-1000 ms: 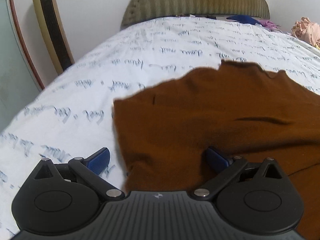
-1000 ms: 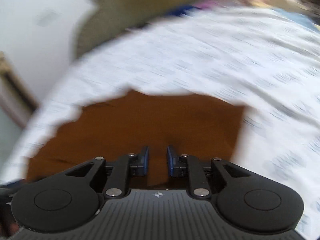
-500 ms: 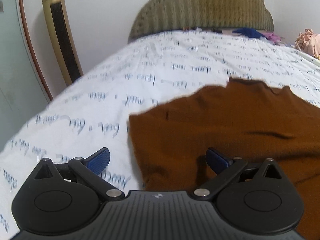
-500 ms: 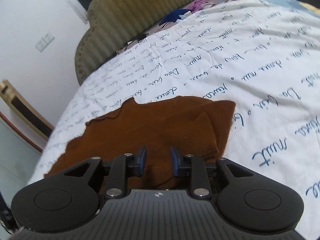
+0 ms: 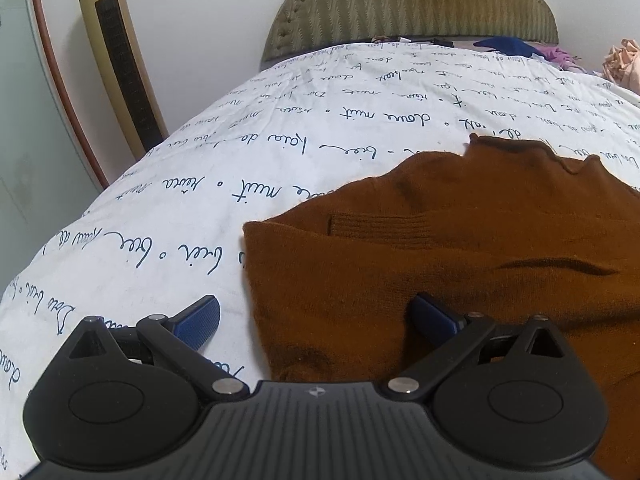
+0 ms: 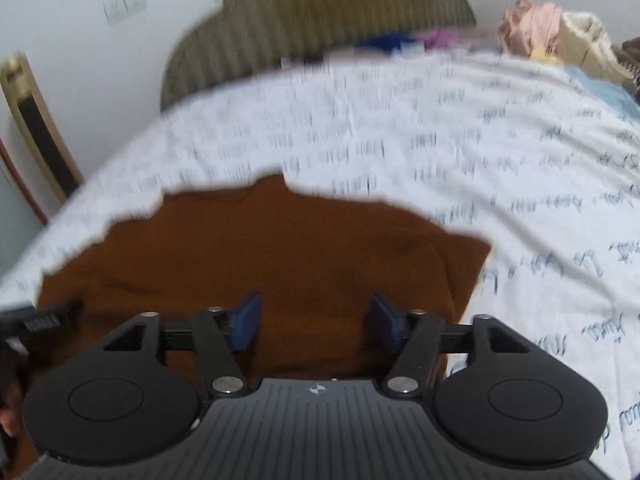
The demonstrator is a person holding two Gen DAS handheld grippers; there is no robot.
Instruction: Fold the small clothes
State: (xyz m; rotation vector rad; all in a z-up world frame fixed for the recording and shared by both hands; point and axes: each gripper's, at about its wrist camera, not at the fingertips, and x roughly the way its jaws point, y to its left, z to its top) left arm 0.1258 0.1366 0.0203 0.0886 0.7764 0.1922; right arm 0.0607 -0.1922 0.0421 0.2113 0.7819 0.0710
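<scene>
In the sharp left wrist view, a gold tower fan (image 5: 120, 60) is seen standing against the wall at far left, then the white bedsheet (image 5: 168, 224) printed with blue handwriting, the olive padded headboard (image 5: 412, 4) at the far end, and a small heap of blue, purple and pink clothes (image 5: 560, 54) at the right beside it. Only here can the ribbed cuff (image 5: 380, 226) of a folded-in sleeve be made out on the brown sweater (image 5: 460, 260), together with its raised collar at the far edge and a shallow crease across the body. The left gripper (image 5: 316, 320) is held spread wide, nothing clasped: its left finger is over bare sheet, its right finger over the knit, and the sweater's left edge runs between them.

The right wrist view is blurred. A wall switch plate (image 6: 124, 6) at upper left and beige and light blue fabric (image 6: 588, 56) at far right are shown only here. The sweater (image 6: 280, 252) is laid flat on the sheet (image 6: 440, 140), and its right side is seen folded inward, a doubled layer ending in a corner. The right gripper (image 6: 316, 322) is over the near hem with its jaws opening; fabric lies below the gap, and no pad is seen pressing it.
</scene>
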